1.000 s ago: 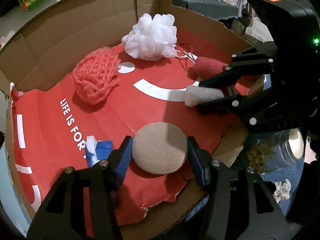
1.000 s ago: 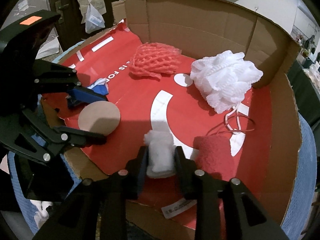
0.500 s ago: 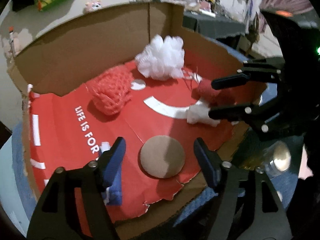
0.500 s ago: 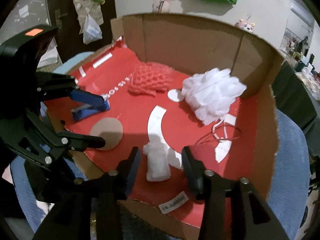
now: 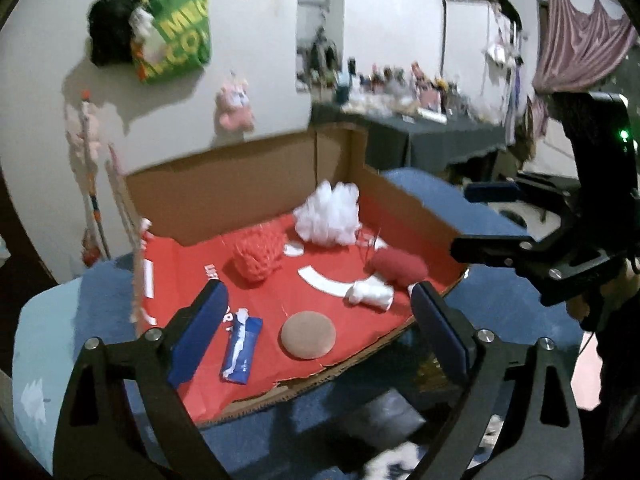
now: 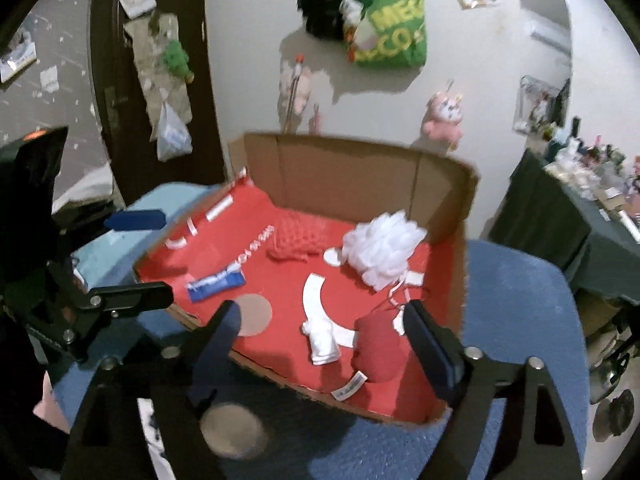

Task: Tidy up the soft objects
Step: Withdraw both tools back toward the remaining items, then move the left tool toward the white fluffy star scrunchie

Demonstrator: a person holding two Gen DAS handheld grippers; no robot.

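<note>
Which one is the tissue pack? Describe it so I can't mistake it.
Look in the open cardboard box with the red floor. Near its front left corner lies the tissue pack, beside the round tan pad. It is the only blue, flat, rectangular wrapper there.

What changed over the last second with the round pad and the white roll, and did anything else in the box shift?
Both were let go. The left gripper has just been opening and pulled up and back, leaving the round tan pad flat on the red liner. The right gripper has likewise been opening, and the white roll lies free. White loofah, red mesh, red cloth and blue packet stayed put.
</note>
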